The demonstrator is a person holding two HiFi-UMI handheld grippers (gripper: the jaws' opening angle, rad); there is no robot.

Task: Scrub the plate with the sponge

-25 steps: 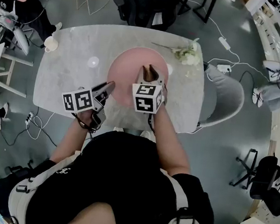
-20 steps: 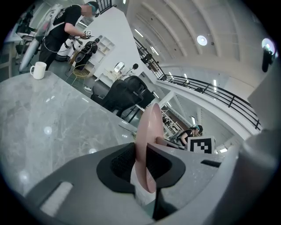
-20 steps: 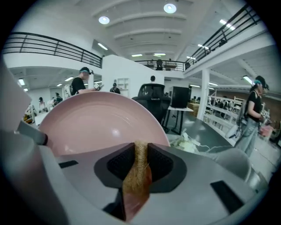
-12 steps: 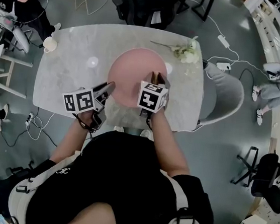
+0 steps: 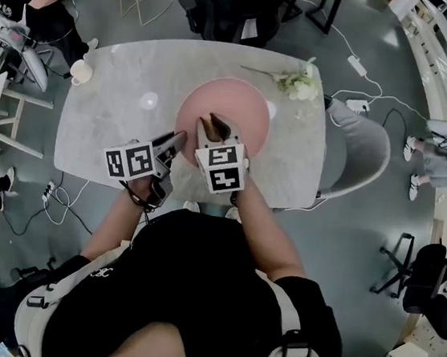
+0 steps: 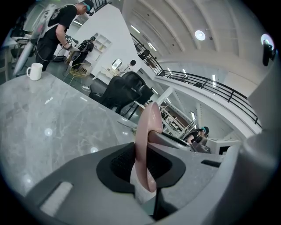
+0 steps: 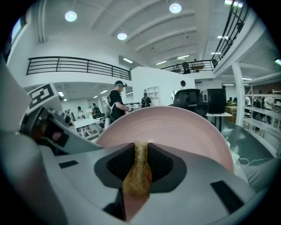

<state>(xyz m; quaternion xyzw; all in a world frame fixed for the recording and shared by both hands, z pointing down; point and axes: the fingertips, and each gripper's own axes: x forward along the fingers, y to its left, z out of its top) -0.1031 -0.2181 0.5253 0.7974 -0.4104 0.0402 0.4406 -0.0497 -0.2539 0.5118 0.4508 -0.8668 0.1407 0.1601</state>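
While the left gripper [image 5: 173,139] pinches the near rim of the pink plate [image 5: 237,102] on the marble table [image 5: 117,120], the right gripper [image 5: 214,126], clamped on a brown sponge [image 7: 138,173], bears on its face: scrubbing apparently under way, completion unclear.

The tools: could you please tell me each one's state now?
Left tool: closed on the pink plate.
Right tool: closed on the sponge.

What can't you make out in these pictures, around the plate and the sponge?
Head view: near rim of the round pink plate, hidden under the right tool and its marker cube.
Right gripper view: most of the yellow-brown sponge, pinched edge-on between the jaws.
Head view: contents of the white mug, too small.
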